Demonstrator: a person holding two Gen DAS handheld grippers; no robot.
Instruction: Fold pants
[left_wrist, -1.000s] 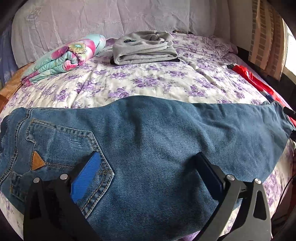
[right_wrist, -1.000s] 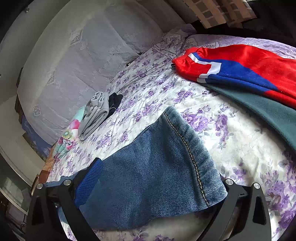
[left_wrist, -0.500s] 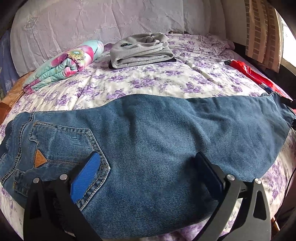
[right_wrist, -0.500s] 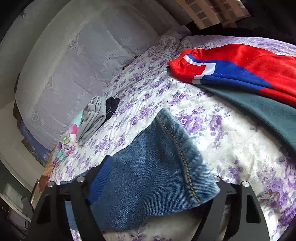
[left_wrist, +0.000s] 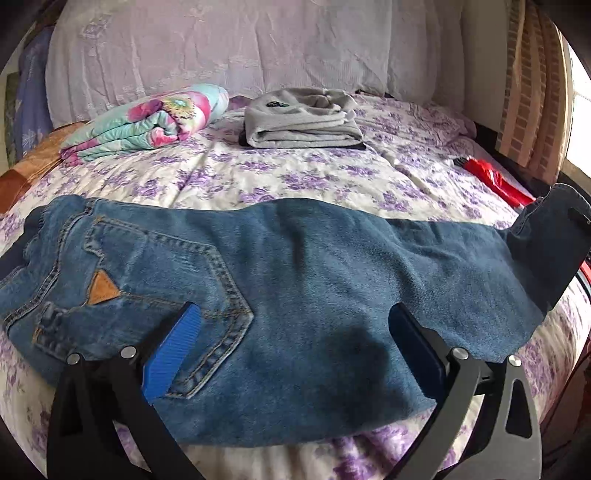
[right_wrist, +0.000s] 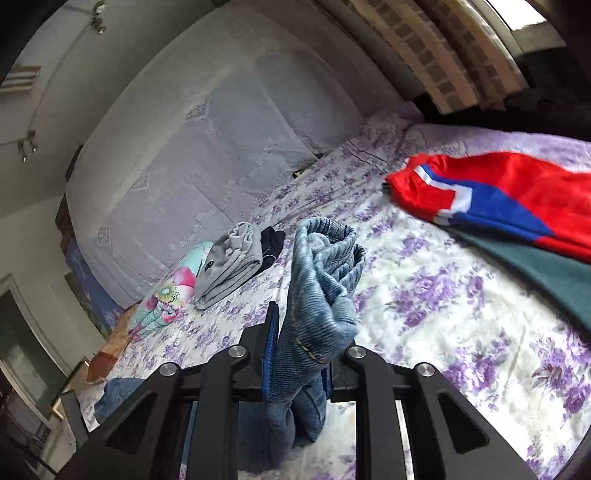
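Faded blue denim pants with orange stitching (and a tan triangular patch) lie on a white bedsheet printed with purple flowers; a red-blue-white garment beside it.

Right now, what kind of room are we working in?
Most likely a bedroom: a bed with a purple-flowered white sheet, a pale padded headboard behind it, and a rolled floral quilt beside a folded grey garment.

You have no text to read here: the tan patch on the jeans and the dark emblem on the grey sweatshirt are too small to make out.
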